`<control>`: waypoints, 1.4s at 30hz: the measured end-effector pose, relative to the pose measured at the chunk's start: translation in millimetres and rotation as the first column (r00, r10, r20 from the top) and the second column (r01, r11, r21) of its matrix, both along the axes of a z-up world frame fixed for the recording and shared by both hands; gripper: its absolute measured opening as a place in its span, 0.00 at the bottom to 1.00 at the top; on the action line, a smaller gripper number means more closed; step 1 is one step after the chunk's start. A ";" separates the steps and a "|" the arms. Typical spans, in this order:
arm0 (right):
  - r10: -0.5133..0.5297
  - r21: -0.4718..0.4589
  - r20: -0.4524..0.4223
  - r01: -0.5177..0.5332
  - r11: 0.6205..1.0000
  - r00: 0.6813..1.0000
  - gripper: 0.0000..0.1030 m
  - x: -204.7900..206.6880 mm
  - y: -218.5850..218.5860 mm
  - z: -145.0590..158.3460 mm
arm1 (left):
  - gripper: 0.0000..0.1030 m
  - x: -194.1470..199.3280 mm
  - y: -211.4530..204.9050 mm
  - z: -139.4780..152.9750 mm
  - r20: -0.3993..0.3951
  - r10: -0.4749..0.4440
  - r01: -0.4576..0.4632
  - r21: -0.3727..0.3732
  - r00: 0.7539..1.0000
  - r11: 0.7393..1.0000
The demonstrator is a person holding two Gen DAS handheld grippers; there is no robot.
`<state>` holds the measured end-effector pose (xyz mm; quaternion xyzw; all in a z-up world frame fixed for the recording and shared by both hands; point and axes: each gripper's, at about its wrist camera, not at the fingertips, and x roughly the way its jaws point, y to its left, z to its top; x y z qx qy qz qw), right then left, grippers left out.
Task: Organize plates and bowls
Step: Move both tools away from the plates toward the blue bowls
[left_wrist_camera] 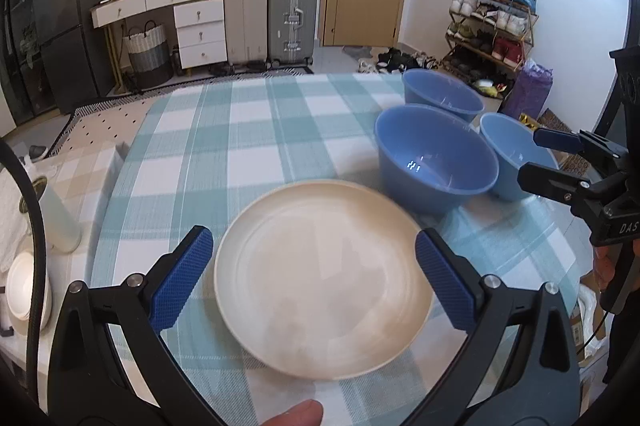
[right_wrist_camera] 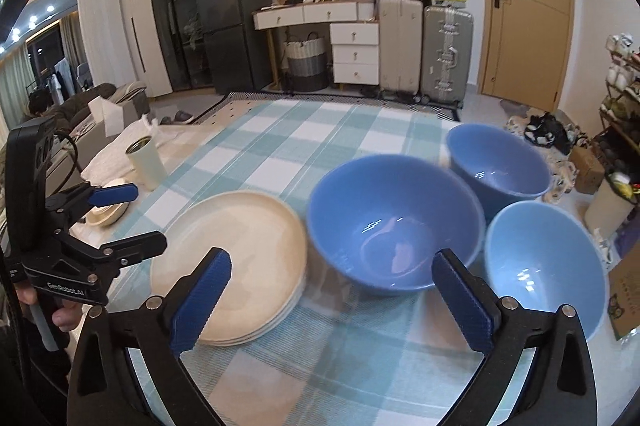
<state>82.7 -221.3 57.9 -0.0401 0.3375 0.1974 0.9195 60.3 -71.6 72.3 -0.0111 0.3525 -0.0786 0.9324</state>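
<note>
Cream round plates (right_wrist_camera: 230, 266) stacked, 3 glossy blue bowls (right_wrist_camera: 394, 222)

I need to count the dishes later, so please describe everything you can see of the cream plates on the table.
The cream plates form one neat stack lying flat on the checked tablecloth; several rims show at its edge, though the exact count is unclear. They look smooth, matte and round, with low raised rims, and the top one is empty. The nearest blue bowl stands right beside the stack; contact is uncertain. Neither gripper touches it.
</note>
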 end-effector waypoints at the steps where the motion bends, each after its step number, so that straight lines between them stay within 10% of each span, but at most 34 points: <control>1: -0.011 0.000 0.010 0.011 1.000 1.000 0.99 1.4 -5.9 5.4 | 0.98 3.2 -2.8 4.9 0.007 -0.002 0.002 -0.006 1.000 1.000; 24: -0.231 0.032 0.149 0.229 0.973 0.961 0.99 32.2 -126.4 103.9 | 0.98 90.8 -98.5 75.6 0.083 -0.117 0.117 0.010 0.990 0.993; 42: -0.331 0.044 0.017 0.330 0.943 0.944 0.99 105.9 -166.0 67.1 | 0.98 203.3 -136.6 55.3 -0.021 -0.119 0.118 -0.046 0.993 0.992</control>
